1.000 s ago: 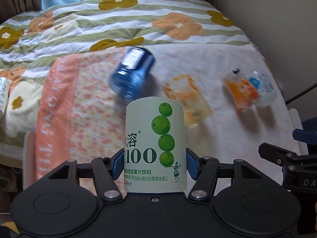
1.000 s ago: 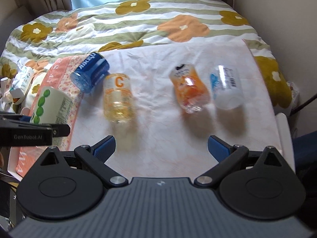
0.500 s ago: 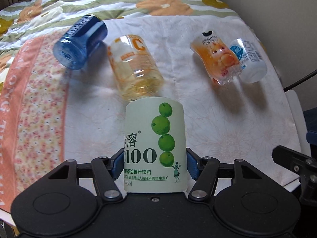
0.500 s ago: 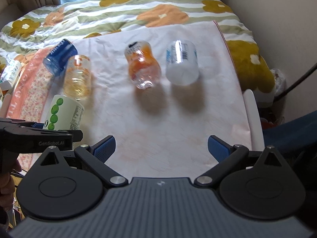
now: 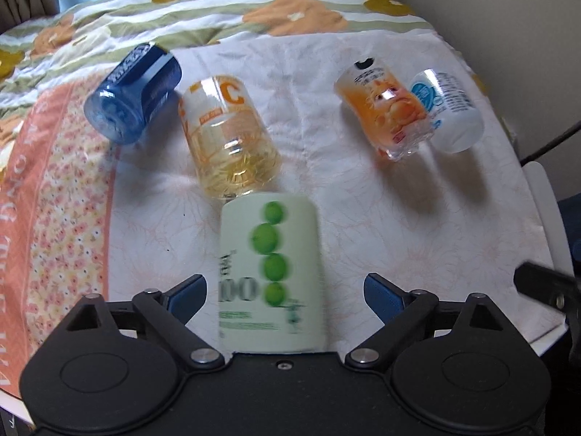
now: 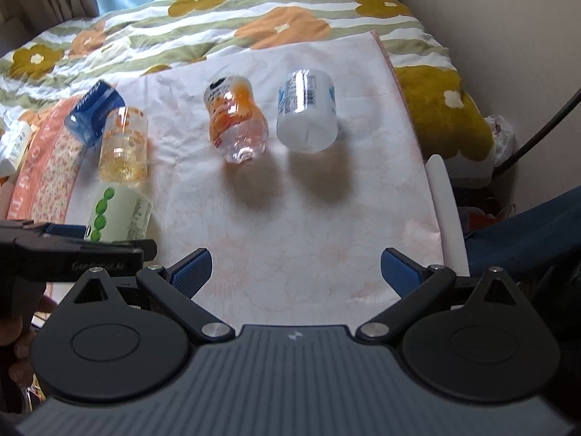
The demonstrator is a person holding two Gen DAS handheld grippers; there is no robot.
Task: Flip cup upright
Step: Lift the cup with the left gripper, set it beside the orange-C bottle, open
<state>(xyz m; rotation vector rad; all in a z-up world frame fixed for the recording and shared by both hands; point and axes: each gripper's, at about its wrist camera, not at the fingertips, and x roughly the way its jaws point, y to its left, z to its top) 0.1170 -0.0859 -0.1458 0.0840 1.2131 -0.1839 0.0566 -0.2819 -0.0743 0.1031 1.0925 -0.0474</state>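
Note:
A pale green cup with green fruit dots [image 5: 270, 276] sits between the fingers of my left gripper [image 5: 285, 296], which is now open, its blue pads apart from the cup's sides. The cup is blurred; it also shows in the right wrist view [image 6: 118, 218]. Whether it rests on the cloth I cannot tell. My right gripper [image 6: 296, 270] is open and empty above the near part of the white cloth [image 6: 290, 218].
Several cups lie on their sides on the cloth: a blue one [image 5: 132, 94], a yellow one marked C [image 5: 228, 138], an orange one [image 5: 385, 109] and a white one [image 5: 448, 109]. A floral quilt [image 5: 254, 7] lies beyond. A wall is at the right.
My left gripper has opened and let go of the green cup, which now looks blurred. Both views shifted slightly nearer the lying cups.

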